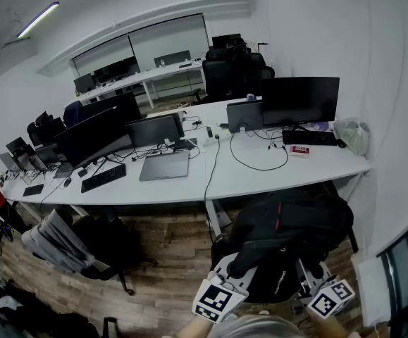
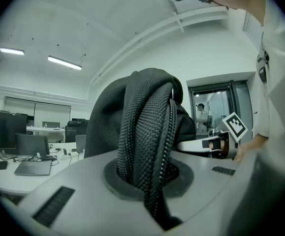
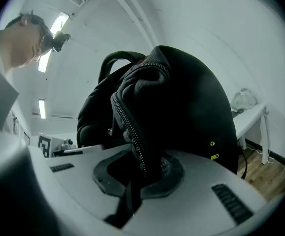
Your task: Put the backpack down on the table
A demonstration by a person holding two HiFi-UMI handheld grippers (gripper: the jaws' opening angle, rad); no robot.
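Head view, nearest: left gripper (image 1: pixel 230 273) and right gripper (image 1: pixel 309 279) at the bottom edge, marker cubes facing the camera. Between them a black backpack (image 1: pixel 288 227) hangs in the air over the wood floor (image 1: pixel 168 255), just in front of the white table (image 1: pixel 260 178), not resting on it. Left gripper view: jaws clamped together on a woven strap (image 2: pixel 147 132) of the pack. Right gripper view: jaws pinched on a zippered fold (image 3: pixel 132 127) of the bag. Left of the pack, an office chair (image 1: pixel 73 248). On the table: closed laptop (image 1: pixel 165 166), keyboard (image 1: pixel 103 177), monitor (image 1: pixel 299 101). Second desk row (image 1: pixel 137 79) further back.
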